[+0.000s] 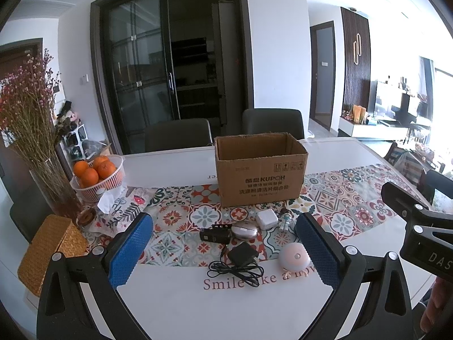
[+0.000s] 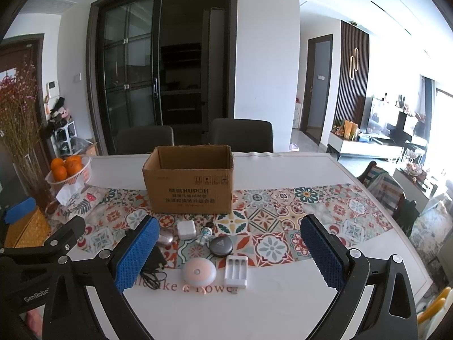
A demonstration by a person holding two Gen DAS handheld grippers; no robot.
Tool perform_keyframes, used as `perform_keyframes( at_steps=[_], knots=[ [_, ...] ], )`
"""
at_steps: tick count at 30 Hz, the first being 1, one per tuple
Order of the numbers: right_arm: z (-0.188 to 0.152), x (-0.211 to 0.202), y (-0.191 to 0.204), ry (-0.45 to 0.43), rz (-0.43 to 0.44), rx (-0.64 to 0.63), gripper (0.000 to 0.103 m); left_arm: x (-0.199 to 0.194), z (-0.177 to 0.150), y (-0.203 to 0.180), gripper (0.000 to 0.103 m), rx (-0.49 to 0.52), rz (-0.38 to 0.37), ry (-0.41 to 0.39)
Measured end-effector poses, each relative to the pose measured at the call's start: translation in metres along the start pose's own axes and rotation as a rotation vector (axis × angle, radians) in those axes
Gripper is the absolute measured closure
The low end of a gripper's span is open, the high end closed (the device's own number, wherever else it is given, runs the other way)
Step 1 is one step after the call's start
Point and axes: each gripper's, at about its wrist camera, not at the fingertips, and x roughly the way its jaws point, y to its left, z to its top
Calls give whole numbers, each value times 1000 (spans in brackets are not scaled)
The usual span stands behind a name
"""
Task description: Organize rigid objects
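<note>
Left gripper (image 1: pixel 223 243): held wide, nothing gripped | right gripper (image 2: pixel 228 250): held wide, nothing gripped | cardboard box (image 2: pixel 189 187): upright, top open | white charger (image 2: pixel 186 229): laid near box.

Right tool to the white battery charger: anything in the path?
Nothing visible. The right tool is open above the table, and the white battery charger lies flat between its fingers' lines of sight, with the round pink light beside it on the left, apart.

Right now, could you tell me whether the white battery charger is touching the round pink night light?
Apart. The right wrist view shows a strip of white tabletop between the battery charger and the night light.
</note>
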Motion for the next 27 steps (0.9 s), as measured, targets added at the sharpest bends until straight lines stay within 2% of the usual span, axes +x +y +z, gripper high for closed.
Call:
perform_keyframes(
  at_steps=[16, 27],
  knots=[
    [-1, 0, 0, 3, 4, -1, 2, 0, -6, -2, 0, 1, -4, 6],
    [-5, 7, 0, 32, 6, 2, 2, 8, -8, 0, 0, 7, -16, 57]
  ],
)
